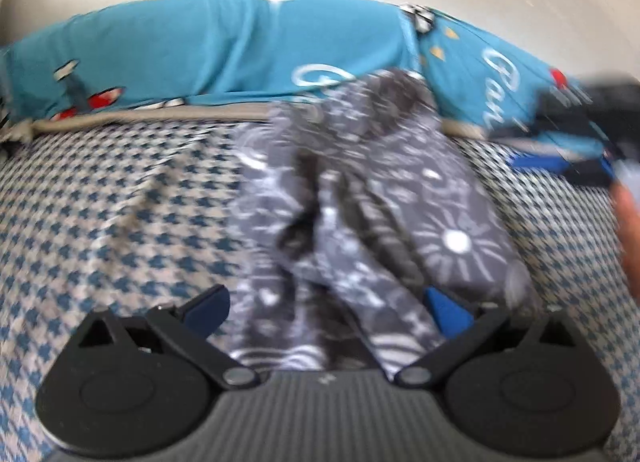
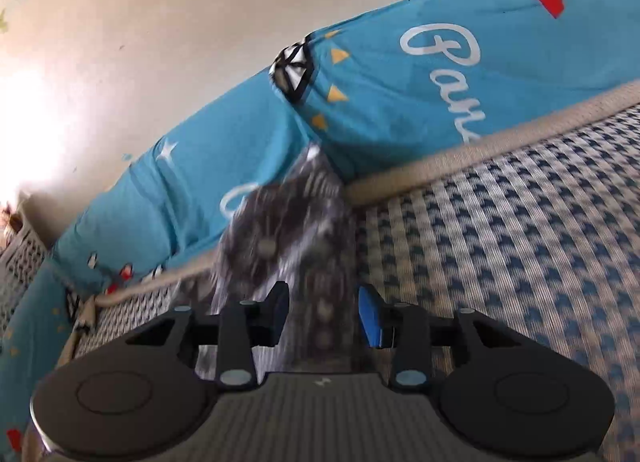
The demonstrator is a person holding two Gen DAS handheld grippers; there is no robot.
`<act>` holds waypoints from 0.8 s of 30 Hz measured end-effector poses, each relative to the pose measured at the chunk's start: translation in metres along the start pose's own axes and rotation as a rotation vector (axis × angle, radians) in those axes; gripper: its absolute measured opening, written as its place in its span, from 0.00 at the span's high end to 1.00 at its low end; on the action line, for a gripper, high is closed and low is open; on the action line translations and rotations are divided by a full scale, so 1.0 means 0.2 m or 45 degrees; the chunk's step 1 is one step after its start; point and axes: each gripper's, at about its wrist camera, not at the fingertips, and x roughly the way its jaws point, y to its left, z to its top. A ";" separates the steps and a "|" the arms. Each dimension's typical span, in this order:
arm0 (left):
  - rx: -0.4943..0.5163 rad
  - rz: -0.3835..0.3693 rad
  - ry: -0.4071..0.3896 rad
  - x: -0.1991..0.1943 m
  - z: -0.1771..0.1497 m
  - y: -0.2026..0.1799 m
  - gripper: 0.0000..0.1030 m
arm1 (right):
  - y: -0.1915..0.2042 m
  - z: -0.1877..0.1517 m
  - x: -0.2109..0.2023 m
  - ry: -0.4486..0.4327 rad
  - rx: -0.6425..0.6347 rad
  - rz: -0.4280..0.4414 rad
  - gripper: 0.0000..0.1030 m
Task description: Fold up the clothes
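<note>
A grey garment (image 1: 360,202) with a white floral and swirl print lies crumpled in a long heap on the checked bed cover (image 1: 120,222). My left gripper (image 1: 326,308) is open wide, and the garment's near end lies between its fingers without the pads pressing on it. In the right wrist view the same garment (image 2: 280,230) is blurred and runs toward the teal bedding. My right gripper (image 2: 324,318) stands open with cloth in the gap between its pads. In the left wrist view the right gripper (image 1: 576,158) shows as a dark blur at the right edge, beside a hand (image 1: 628,214).
Teal bedding (image 1: 224,46) with white script and red shapes is bunched along the far side against a beige wall (image 2: 160,22). A tan piped edge (image 2: 480,150) borders the checked cover (image 2: 520,242). A woven basket (image 2: 24,258) sits at the far left.
</note>
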 end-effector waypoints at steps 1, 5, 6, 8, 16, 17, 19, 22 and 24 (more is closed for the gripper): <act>-0.032 0.015 -0.010 -0.02 0.00 0.03 0.00 | 0.01 -0.04 -0.04 0.004 -0.007 0.001 0.62; -0.149 0.067 -0.063 -0.11 0.00 0.15 0.00 | 0.06 -0.16 -0.19 0.003 -0.039 0.013 0.61; -0.172 0.070 -0.074 -0.13 0.00 0.18 0.00 | 0.08 -0.20 -0.23 0.002 -0.048 0.017 0.60; -0.200 0.078 -0.093 -0.16 0.00 0.21 0.00 | 0.10 -0.26 -0.31 0.008 -0.058 0.028 0.60; -0.233 0.098 -0.127 -0.29 -0.09 0.25 0.00 | 0.22 -0.53 -0.60 0.029 -0.150 0.027 0.59; -0.225 0.099 -0.129 -0.30 -0.11 0.24 0.00 | 0.24 -0.56 -0.62 0.035 -0.166 0.022 0.59; -0.203 0.102 -0.135 -0.33 -0.13 0.23 0.00 | 0.29 -0.62 -0.67 0.042 -0.206 0.039 0.59; -0.181 0.104 -0.147 -0.36 -0.16 0.21 0.00 | 0.36 -0.70 -0.74 0.042 -0.285 0.060 0.59; -0.180 0.112 -0.160 -0.39 -0.17 0.21 0.00 | 0.40 -0.76 -0.77 0.056 -0.332 0.073 0.59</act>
